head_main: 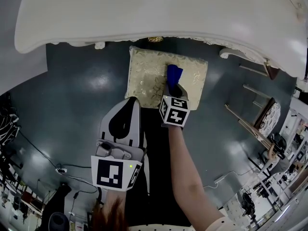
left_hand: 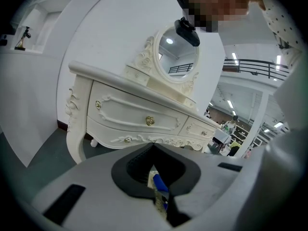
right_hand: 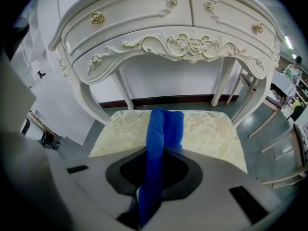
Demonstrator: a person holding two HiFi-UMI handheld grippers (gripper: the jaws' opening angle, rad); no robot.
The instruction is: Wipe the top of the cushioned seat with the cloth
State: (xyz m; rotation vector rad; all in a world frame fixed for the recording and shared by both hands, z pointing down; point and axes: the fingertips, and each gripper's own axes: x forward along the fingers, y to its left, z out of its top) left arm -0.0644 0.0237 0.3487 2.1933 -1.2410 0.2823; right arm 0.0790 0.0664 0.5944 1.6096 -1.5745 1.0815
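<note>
The cushioned seat (head_main: 147, 76) is cream with a gold leaf pattern and stands on the dark floor, partly under a white dressing table. A blue cloth (head_main: 174, 73) hangs over its top near the middle. My right gripper (head_main: 174, 89) is shut on the blue cloth, just above the seat's near half. In the right gripper view the cloth (right_hand: 163, 126) runs up from the right gripper (right_hand: 156, 153) and drapes onto the seat (right_hand: 214, 129). My left gripper (head_main: 132, 103) hovers at the seat's near left corner, shut with nothing in it, and the left gripper (left_hand: 154, 147) points at the dressing table's drawers.
The white dressing table (head_main: 159, 13) overhangs the seat's far edge, with carved legs (right_hand: 122, 88) behind it and an oval mirror (left_hand: 178, 52) on top. A chair (head_main: 267, 117) stands at the right. Cables (head_main: 57, 168) lie on the floor at the left.
</note>
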